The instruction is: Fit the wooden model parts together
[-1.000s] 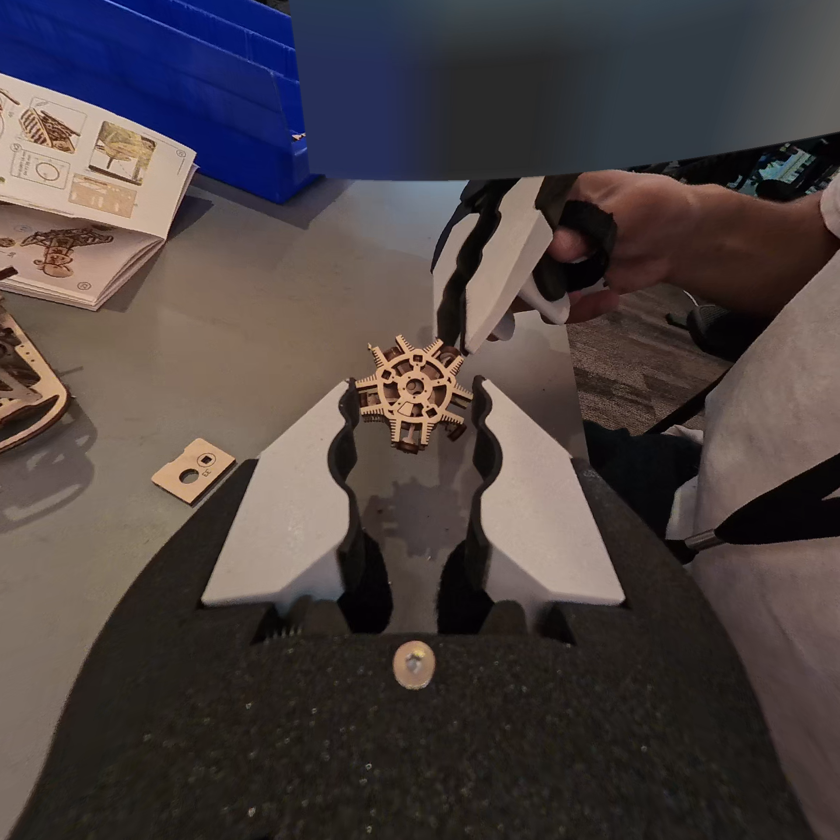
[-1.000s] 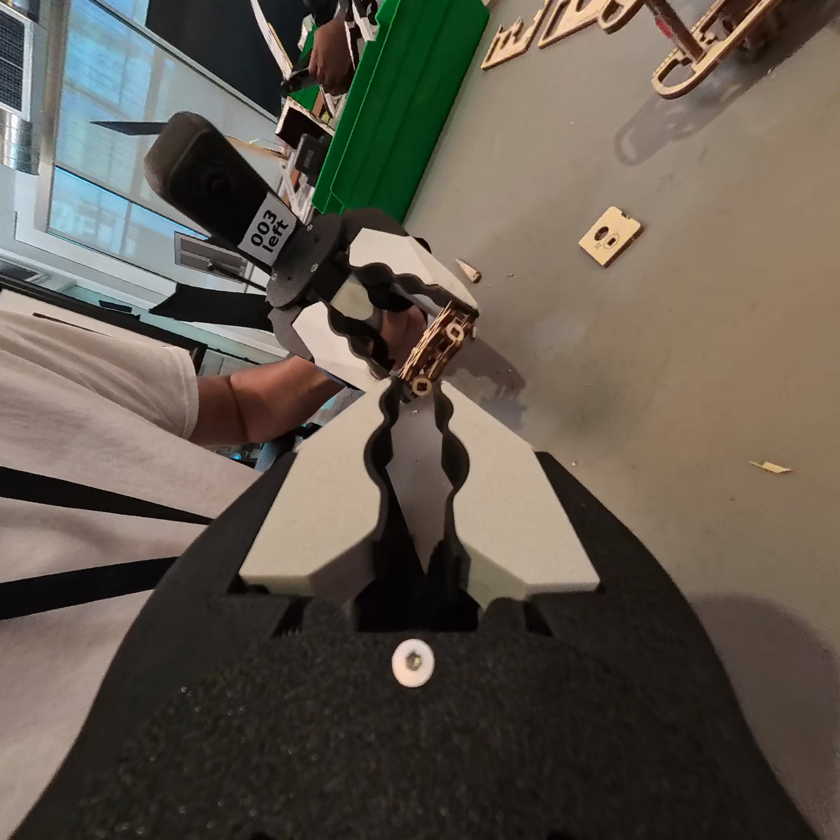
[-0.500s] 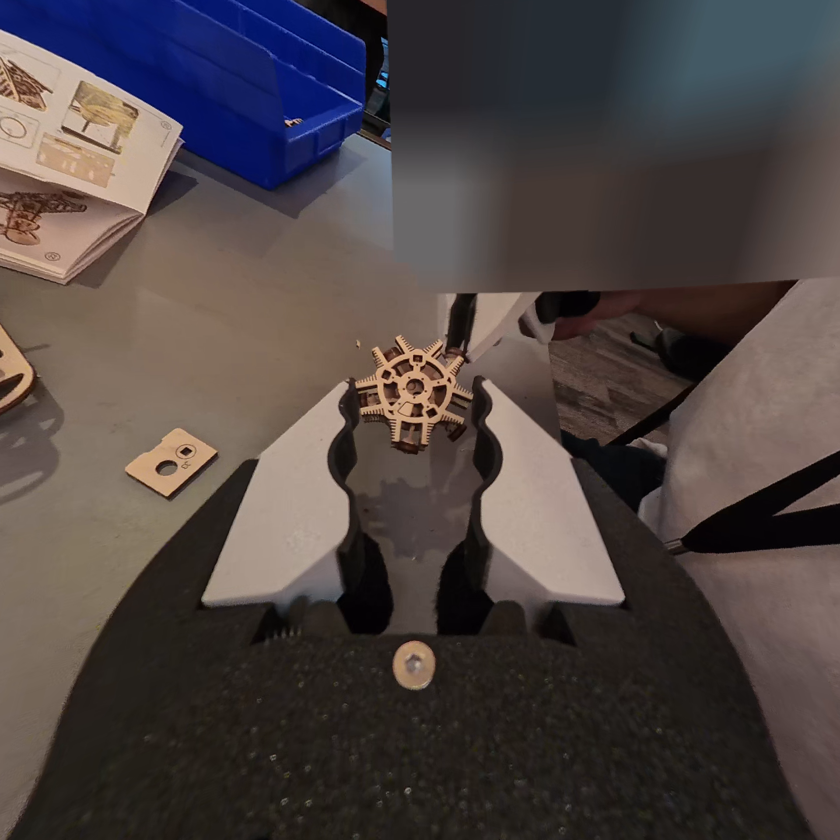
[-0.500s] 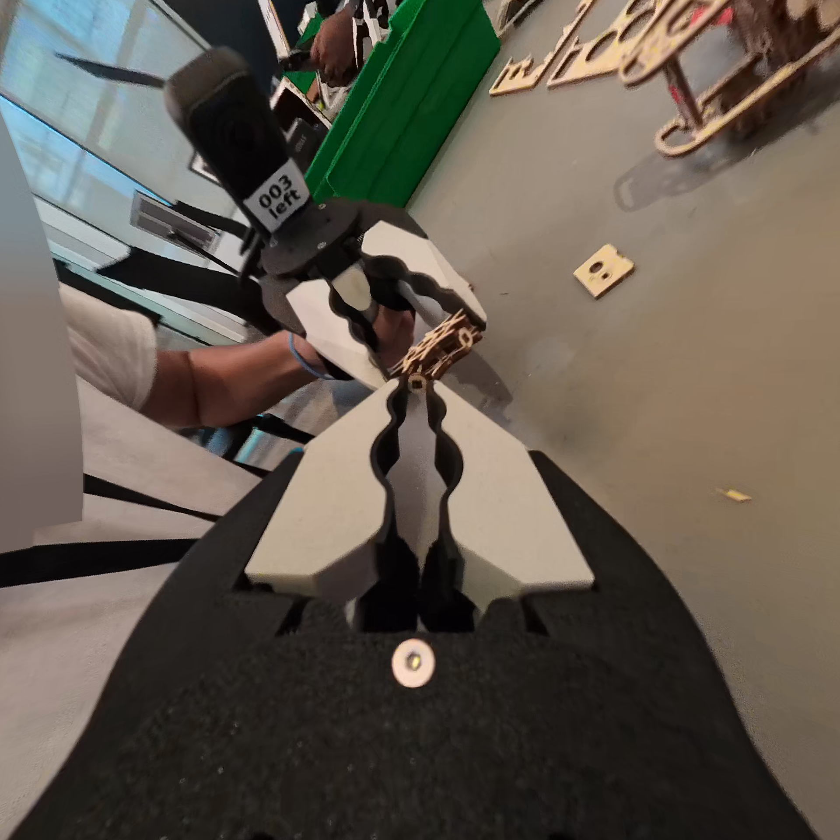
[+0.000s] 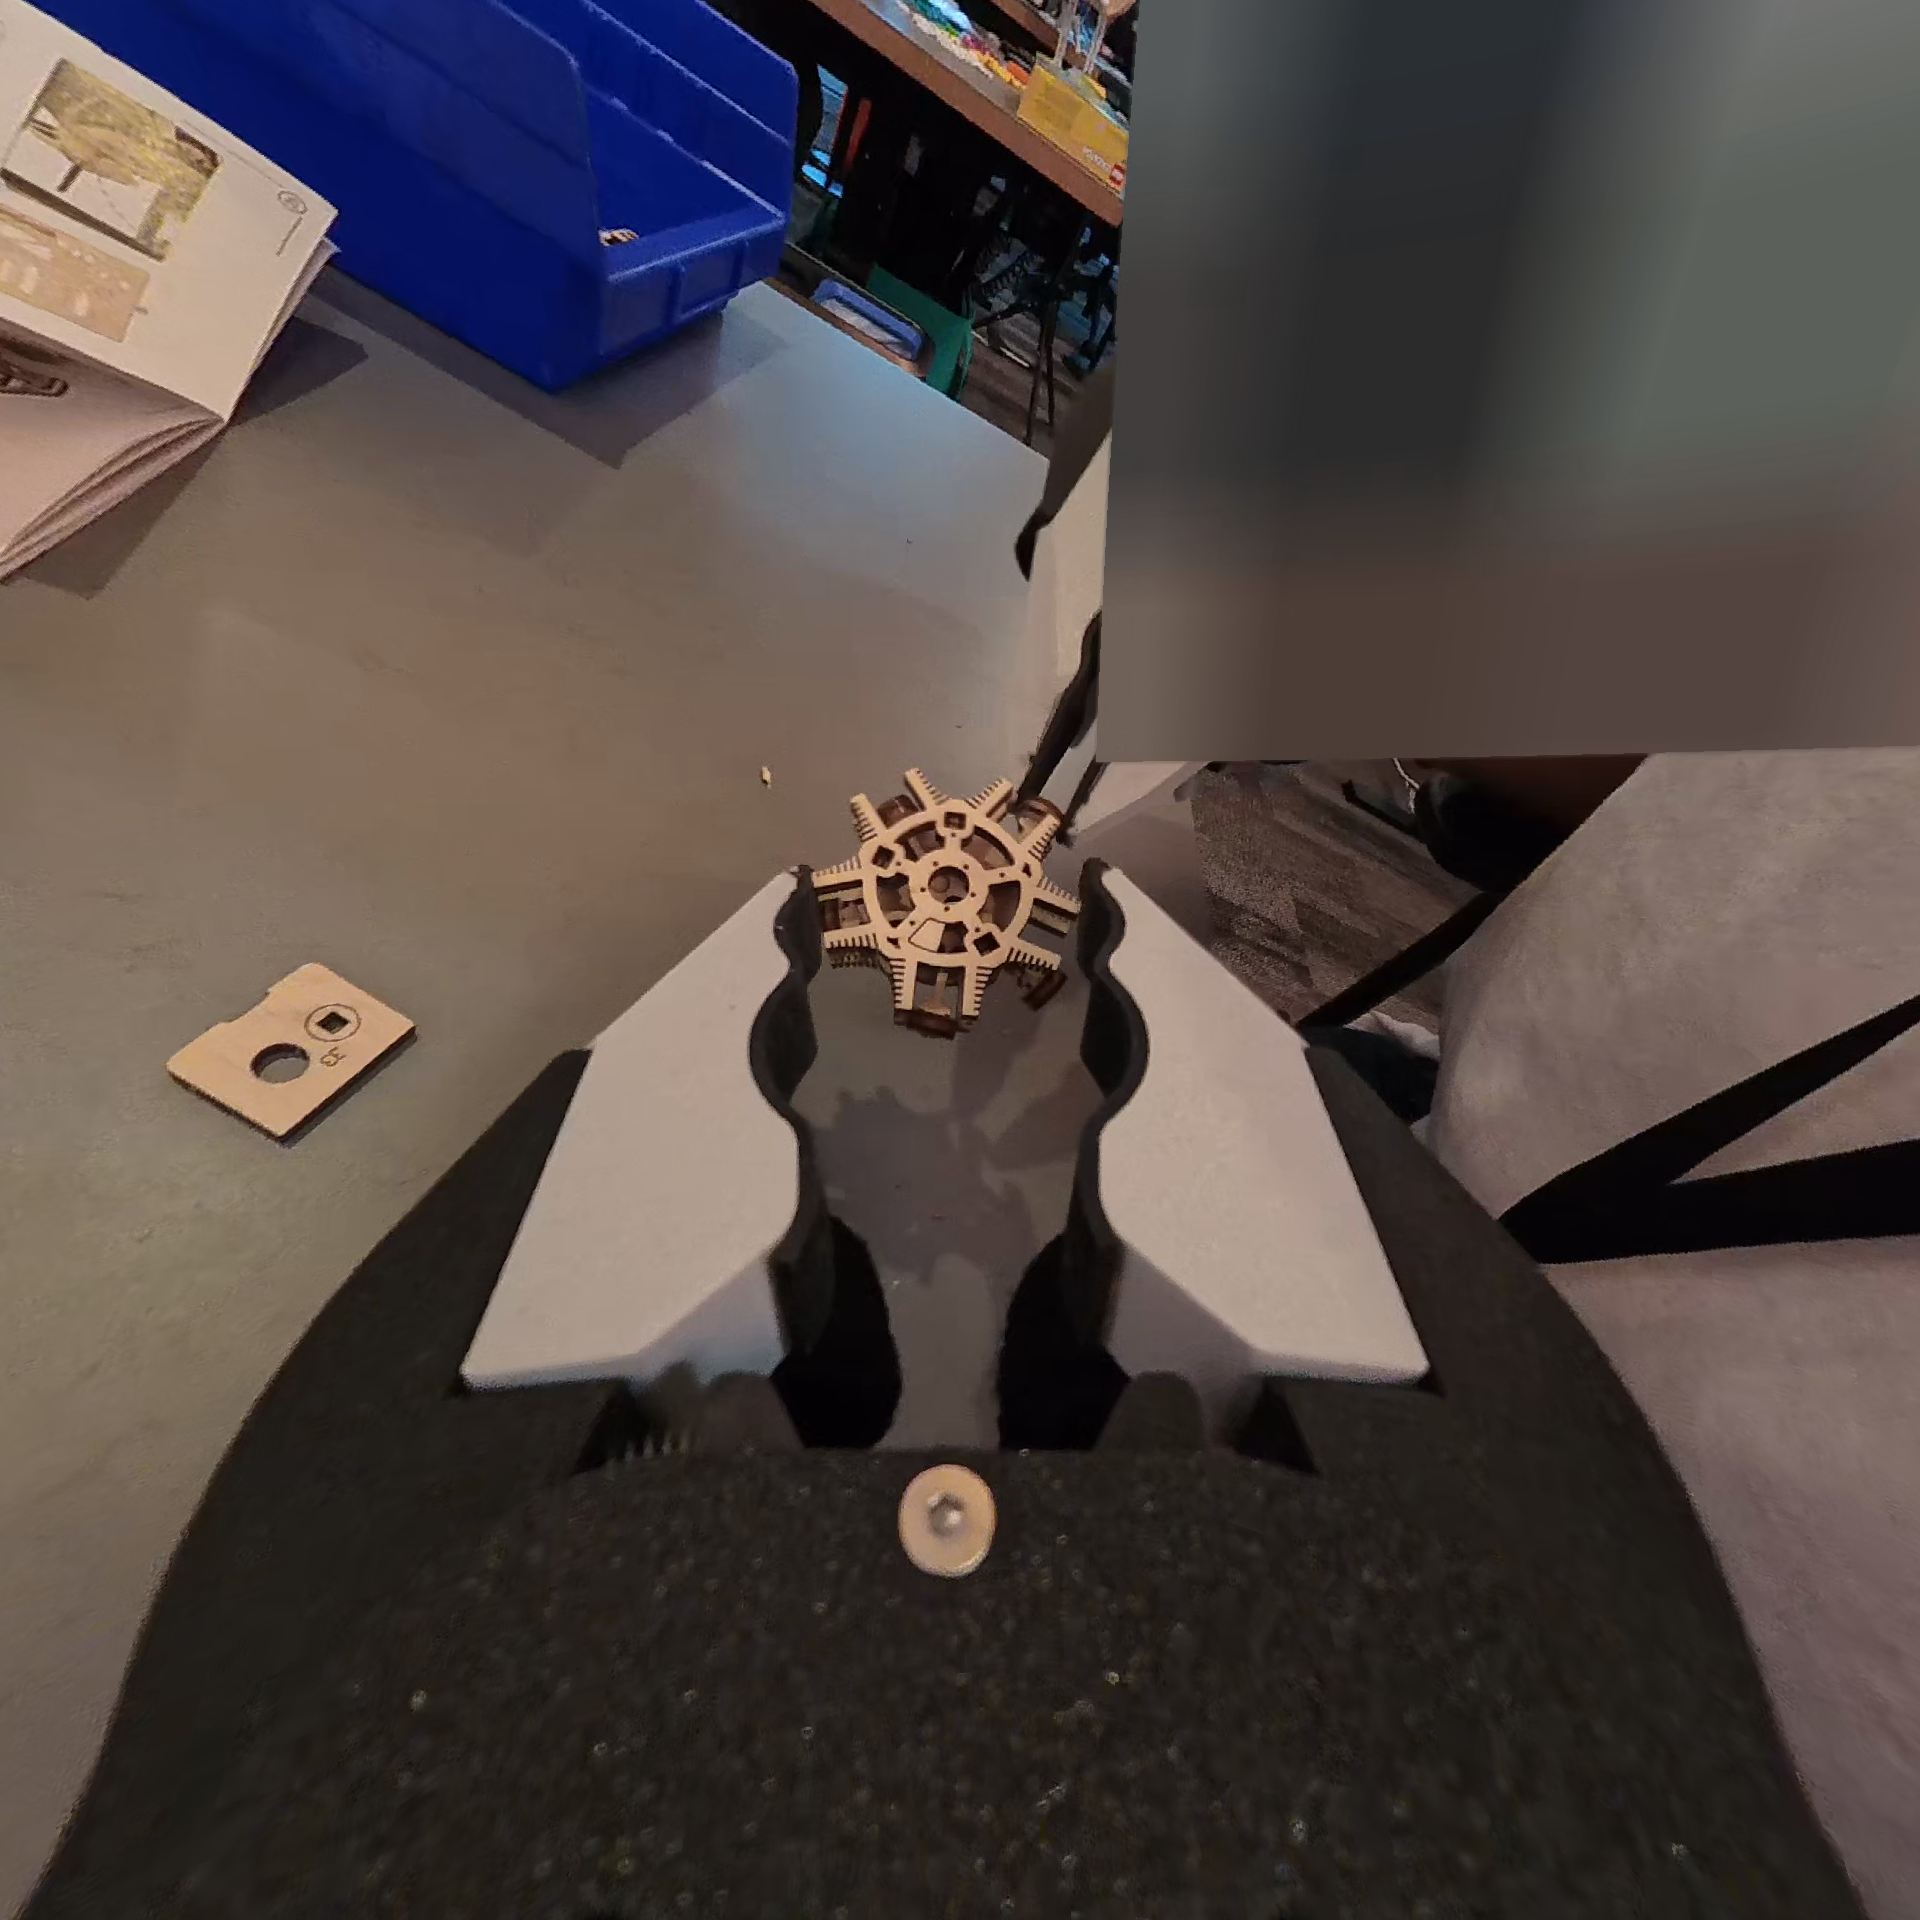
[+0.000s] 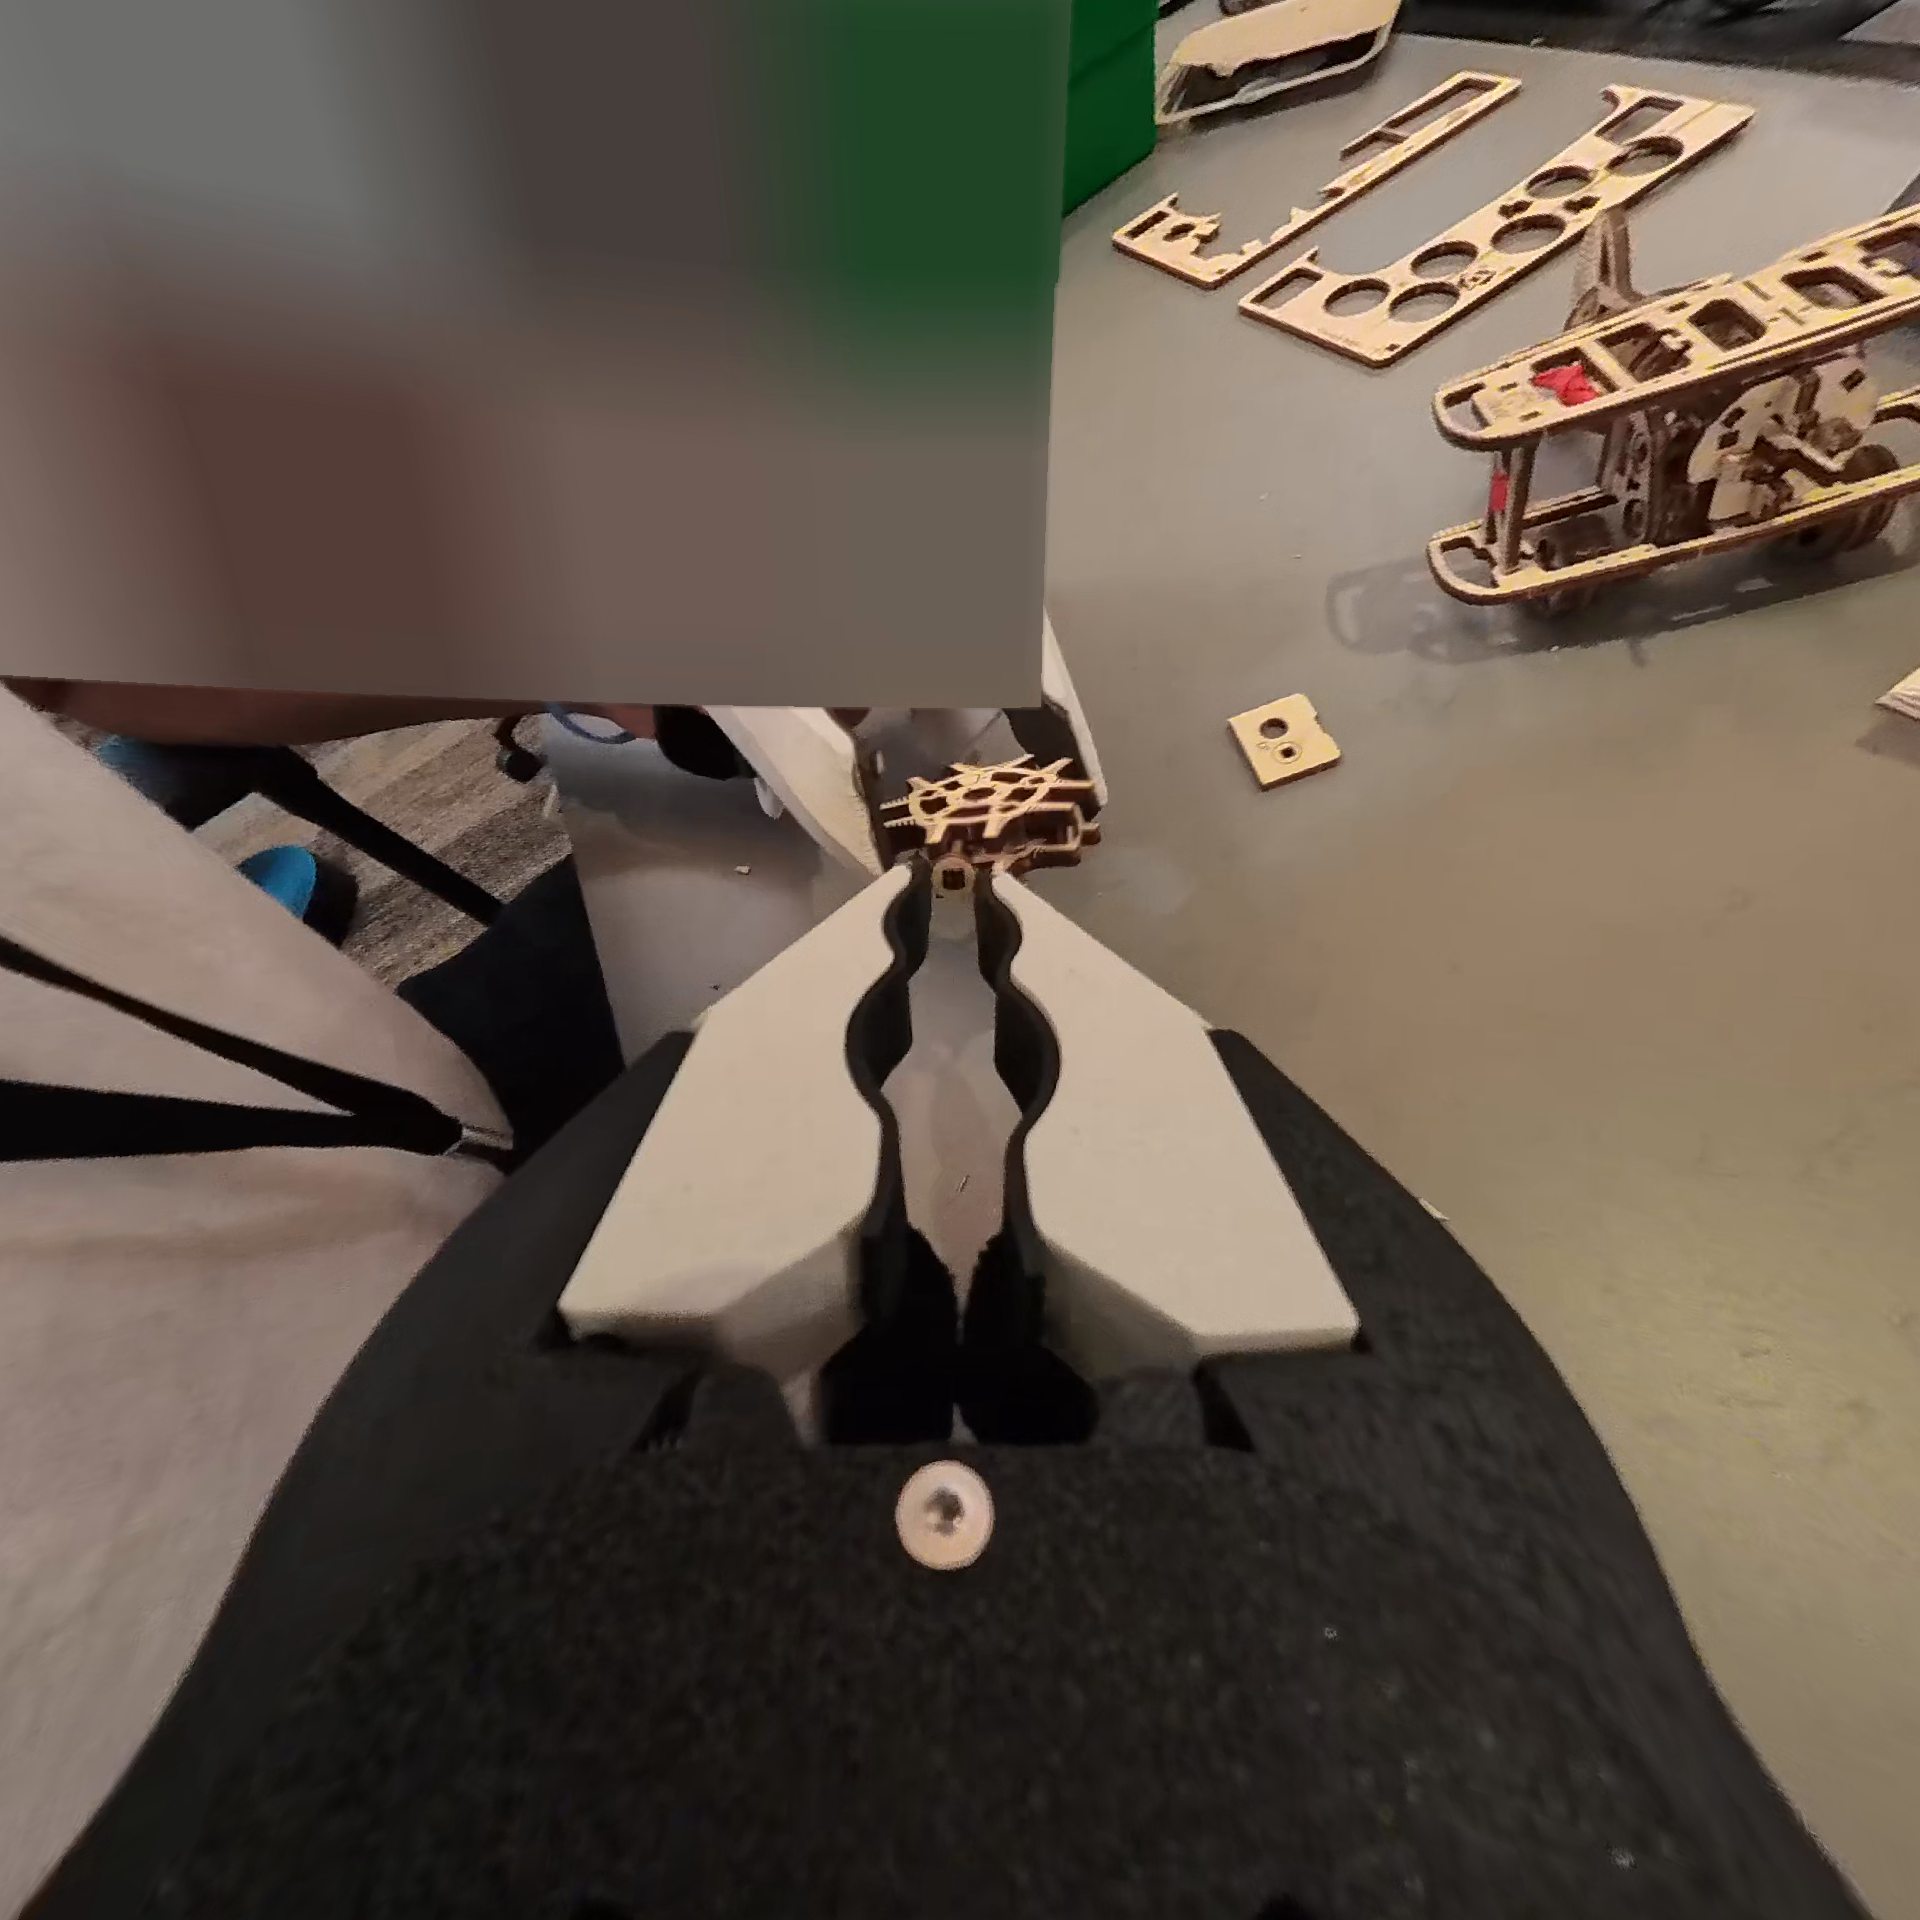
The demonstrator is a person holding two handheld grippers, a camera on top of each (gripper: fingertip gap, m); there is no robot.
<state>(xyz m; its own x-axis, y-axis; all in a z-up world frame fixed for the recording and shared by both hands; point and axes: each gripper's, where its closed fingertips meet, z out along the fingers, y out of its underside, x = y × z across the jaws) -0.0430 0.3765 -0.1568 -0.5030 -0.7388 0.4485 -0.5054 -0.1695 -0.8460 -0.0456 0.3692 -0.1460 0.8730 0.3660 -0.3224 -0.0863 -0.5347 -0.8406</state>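
Grey matte table [image 5: 520,675] fills my views, with a lattice-cut wooden biplane [image 6: 1704,436] at upper right of the right wrist view. At frame centre my left gripper [image 5: 940,909] clamps the spiky laser-cut radial engine [image 5: 945,894] by its rim. My right gripper [image 6: 948,878] pinches a small square-holed peg [image 6: 950,879] at the engine's edge.

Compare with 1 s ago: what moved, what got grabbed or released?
Nothing grabbed or released. The left gripper still clamps the radial wooden engine part; the right gripper stays pinched on one of its spokes. Both cameras swung, so the biplane model came into view. The square plate lies unmoved.
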